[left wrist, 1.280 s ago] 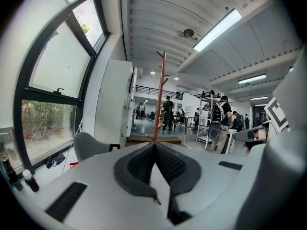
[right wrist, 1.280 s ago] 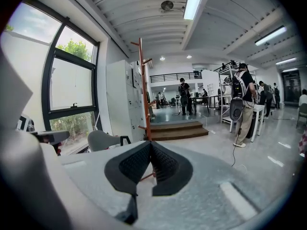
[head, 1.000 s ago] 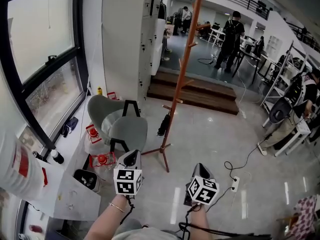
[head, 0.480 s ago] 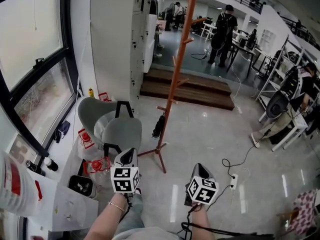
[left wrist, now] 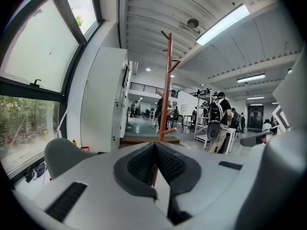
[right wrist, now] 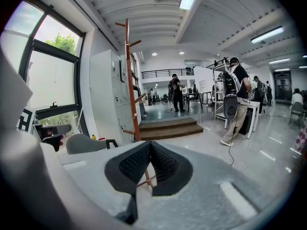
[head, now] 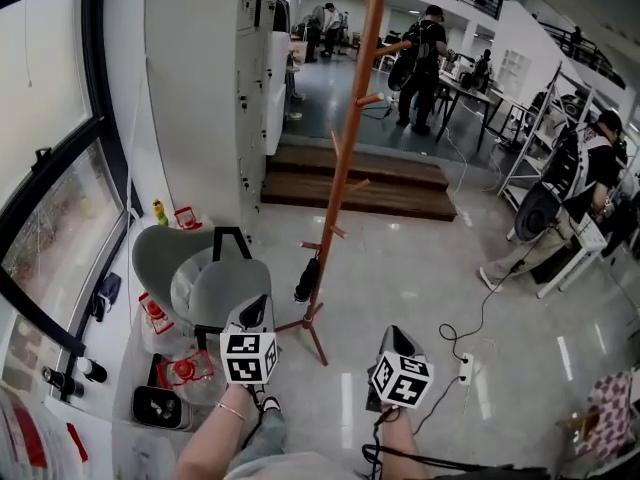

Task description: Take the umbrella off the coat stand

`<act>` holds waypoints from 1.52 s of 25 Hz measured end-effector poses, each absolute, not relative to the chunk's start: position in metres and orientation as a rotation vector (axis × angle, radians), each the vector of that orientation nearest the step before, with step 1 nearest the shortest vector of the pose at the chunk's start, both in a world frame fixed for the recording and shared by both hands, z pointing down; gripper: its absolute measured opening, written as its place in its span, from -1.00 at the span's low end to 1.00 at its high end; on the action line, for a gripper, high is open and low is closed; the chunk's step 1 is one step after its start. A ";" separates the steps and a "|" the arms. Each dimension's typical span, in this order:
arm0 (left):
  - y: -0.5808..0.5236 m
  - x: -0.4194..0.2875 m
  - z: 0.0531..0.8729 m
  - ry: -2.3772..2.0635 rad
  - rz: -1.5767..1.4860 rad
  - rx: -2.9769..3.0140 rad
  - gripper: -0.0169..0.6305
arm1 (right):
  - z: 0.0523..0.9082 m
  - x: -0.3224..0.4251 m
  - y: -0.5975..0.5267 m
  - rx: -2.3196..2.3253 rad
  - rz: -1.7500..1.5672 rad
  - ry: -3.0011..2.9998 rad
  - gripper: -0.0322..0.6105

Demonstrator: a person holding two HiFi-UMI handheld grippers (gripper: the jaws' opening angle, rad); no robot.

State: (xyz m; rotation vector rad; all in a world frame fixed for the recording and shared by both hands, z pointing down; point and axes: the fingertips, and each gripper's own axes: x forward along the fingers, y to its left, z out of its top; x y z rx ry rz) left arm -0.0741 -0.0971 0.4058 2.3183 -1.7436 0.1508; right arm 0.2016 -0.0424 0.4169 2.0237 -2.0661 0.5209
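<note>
The orange-brown coat stand (head: 345,158) rises from its tripod foot on the pale floor, just ahead of both grippers. A black folded thing, seemingly the umbrella (head: 305,278), hangs low beside the pole. My left gripper (head: 251,311) is held low at the left, shut and holding nothing, with the pole (left wrist: 167,90) straight ahead over its tips (left wrist: 154,145). My right gripper (head: 393,336) is beside it, also shut and holding nothing. From the right gripper (right wrist: 150,144) the stand (right wrist: 130,80) appears a little to the left. Both are still well short of the stand.
A grey chair (head: 200,273) and red items (head: 182,369) on the floor sit left of the stand. A white cabinet (head: 200,88) stands behind them. Wooden steps (head: 350,183) lie beyond. A power strip with cable (head: 465,368) is at the right, people further back.
Both grippers and the head view have moved forward towards the coat stand. The stand's foot and the grey chair now sit closer and lower in view. Both grippers have stayed shut.
</note>
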 end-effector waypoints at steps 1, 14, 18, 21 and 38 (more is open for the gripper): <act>-0.108 -0.074 0.406 -1.735 0.154 2.323 -0.93 | 0.416 0.201 -0.052 2.027 0.521 -2.057 -0.89; -0.241 -0.084 0.412 -1.641 0.183 2.370 -0.93 | 0.409 0.178 -0.176 2.069 0.516 -2.017 -0.89; -0.271 -0.087 0.417 -1.617 0.207 2.374 -0.93 | 0.408 0.170 -0.207 2.075 0.524 -2.026 -0.89; -0.289 -0.089 0.426 -1.605 0.223 2.354 -0.93 | 0.409 0.166 -0.223 2.078 0.526 -2.042 -0.89; -0.311 -0.093 0.464 -1.670 0.242 2.208 -0.93 | 0.442 0.170 -0.291 1.910 0.546 -2.067 -0.89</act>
